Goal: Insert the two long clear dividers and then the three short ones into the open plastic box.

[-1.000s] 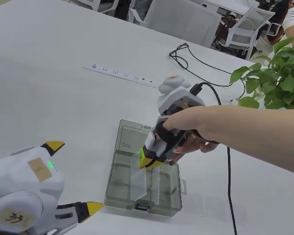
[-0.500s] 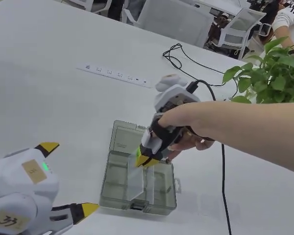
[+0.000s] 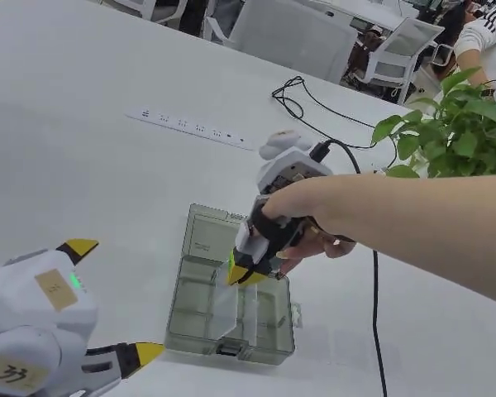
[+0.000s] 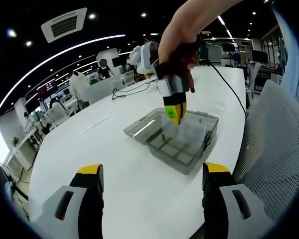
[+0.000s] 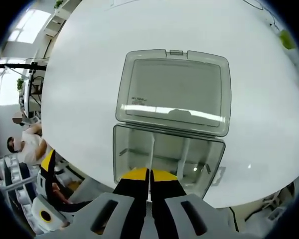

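The open smoky plastic box lies on the white table with its lid folded flat behind it. My right gripper hovers over the box's middle, shut on a long clear divider that hangs down into the tray. A second clear divider stands in the tray just to its right. In the right gripper view the jaws are pressed together on the divider's thin edge, above the tray. My left gripper is open at the lower left, apart from the box.
A white power strip and a looped black cable lie farther back. A green plant stands at the right. The right gripper's cable trails across the table. Chairs line the far edge.
The head view has shifted a little. The right gripper has kept its hold on the divider over the box, edging slightly left. The left gripper stays open.
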`<state>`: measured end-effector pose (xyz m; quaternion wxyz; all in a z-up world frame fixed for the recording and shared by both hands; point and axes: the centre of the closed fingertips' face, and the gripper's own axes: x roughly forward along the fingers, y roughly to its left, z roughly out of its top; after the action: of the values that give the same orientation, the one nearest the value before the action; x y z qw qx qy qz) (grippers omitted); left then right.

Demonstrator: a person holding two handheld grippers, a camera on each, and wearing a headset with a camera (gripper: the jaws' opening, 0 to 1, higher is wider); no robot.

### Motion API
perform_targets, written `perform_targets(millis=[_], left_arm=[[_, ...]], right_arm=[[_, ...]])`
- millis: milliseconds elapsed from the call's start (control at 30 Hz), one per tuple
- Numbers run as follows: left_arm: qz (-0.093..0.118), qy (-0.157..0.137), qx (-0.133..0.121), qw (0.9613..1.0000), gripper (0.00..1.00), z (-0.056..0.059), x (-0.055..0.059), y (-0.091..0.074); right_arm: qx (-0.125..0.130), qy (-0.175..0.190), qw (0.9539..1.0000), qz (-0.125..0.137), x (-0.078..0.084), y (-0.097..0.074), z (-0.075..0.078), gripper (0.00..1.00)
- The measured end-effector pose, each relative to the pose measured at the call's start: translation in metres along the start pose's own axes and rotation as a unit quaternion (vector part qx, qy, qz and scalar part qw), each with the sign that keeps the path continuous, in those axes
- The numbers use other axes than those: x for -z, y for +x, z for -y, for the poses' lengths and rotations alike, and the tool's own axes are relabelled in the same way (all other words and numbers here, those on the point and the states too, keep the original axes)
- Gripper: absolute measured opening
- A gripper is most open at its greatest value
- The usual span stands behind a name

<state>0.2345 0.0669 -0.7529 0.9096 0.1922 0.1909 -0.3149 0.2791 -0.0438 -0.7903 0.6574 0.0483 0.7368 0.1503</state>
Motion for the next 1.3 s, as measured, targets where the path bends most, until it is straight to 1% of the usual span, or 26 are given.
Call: perform_targets(millis=[267,333,833,1067,1133,1300], left_arm=[[0.002,-0.002,0.000,1.0000,0.83,0.000,0.000,0.000],[-0.001,0.000,-0.002,1.0000,0.83,-0.001,0.001,0.000],[-0.002,0.003,0.003,1.0000,0.82,0.001,0.001,0.001],[-0.002,0.002,0.002,1.0000,0.82,0.001,0.001,0.000],[-0.002,0.001,0.004,1.0000,0.82,0.002,0.001,0.001],[-0.001,0.000,0.001,1.0000,0.82,0.000,0.001,0.000]], right_arm=[[0.001,0.002,1.0000,-0.002,-0.008,0.004,0.003,0.02],[0.002,0.001,1.0000,-0.002,-0.009,0.005,0.003,0.02],[0.010,-0.010,0.9999,-0.007,-0.011,0.008,0.004,0.02],[0.017,-0.023,0.9995,-0.008,-0.010,0.010,0.002,0.02],[0.022,-0.033,0.9992,-0.009,-0.009,0.011,0.001,0.02],[0.024,-0.042,0.9988,-0.009,-0.010,0.015,-0.001,0.03]])
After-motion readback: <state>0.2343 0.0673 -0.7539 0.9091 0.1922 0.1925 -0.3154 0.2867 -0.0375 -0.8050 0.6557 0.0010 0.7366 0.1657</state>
